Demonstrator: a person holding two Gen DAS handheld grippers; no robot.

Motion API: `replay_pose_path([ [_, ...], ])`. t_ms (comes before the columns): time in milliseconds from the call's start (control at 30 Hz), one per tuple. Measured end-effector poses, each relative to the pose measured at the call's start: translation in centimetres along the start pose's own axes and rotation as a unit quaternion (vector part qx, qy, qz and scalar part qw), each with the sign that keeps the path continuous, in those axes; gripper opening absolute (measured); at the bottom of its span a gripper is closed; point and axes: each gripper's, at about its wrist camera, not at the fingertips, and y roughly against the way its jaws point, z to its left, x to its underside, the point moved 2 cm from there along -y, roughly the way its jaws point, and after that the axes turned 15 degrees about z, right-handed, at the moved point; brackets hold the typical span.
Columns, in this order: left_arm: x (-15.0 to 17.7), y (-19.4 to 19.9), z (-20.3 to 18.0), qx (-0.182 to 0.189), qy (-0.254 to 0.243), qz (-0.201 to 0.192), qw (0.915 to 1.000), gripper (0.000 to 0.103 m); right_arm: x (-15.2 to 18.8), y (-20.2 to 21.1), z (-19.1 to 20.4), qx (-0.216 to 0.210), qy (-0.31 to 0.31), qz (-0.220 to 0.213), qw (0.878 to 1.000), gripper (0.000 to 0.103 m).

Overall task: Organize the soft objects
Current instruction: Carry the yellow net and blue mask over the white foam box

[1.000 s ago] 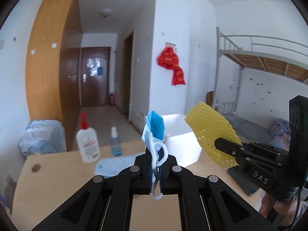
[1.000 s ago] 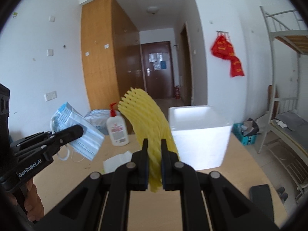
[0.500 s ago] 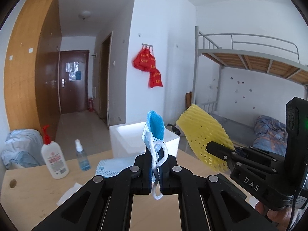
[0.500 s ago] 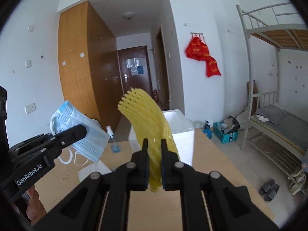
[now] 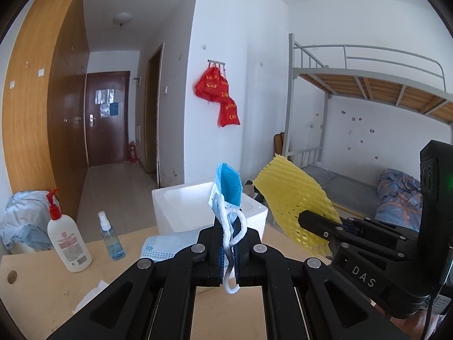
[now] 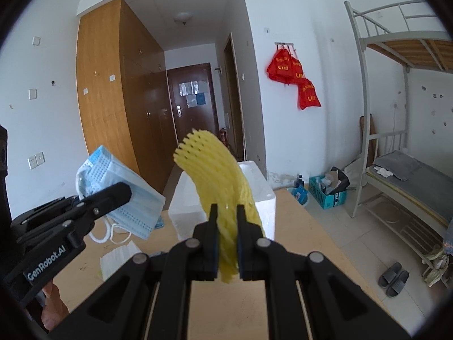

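Pump bottle point(image 5: 68, 243) at far left on wooden table point(image 5: 34, 280), small spray bottle point(image 5: 111, 238) just beside, flat face mask point(image 5: 164, 245) lying further right near white foam box point(image 5: 181, 206). Left gripper point(image 5: 228, 250) clamped tight on blue face mask point(image 5: 228, 195), held upright in front of the box, white ear loops dangling between the fingers. Right gripper point(image 5: 307, 221) at right, pinched closed on yellow foam net point(image 5: 294, 195), raised off the table, beside the box. From the right wrist view: left gripper point(image 6: 124, 191) with blue mask point(image 6: 124, 192) at left, folded tissue point(image 6: 119, 257) below on the table, yellow net point(image 6: 218, 187) squeezed in right gripper point(image 6: 228, 235) at centre, foam box point(image 6: 263, 198) behind.
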Motion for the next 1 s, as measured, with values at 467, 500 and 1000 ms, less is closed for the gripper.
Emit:
replay_pose_path([
  [467, -4.4, -5.6, 2.3, -0.006, 0.002, -0.006, 1.0, 0.005, -3.9, -4.0, -0.6, 0.0, 0.01, 0.006, 1.0, 0.013],
  [500, -4.5, -6.0, 2.5, -0.006, 0.003, -0.007, 1.0, 0.005, -4.2, -4.5, -0.7, 0.001, 0.01, 0.008, 1.0, 0.013],
  [1000, -6.6, -12.8, 3.7, 0.015, -0.005, 0.02, 0.9997, 0.005, -6.2, -9.5, -2.5, 0.004, -0.007, 0.036, 0.999, 0.013],
])
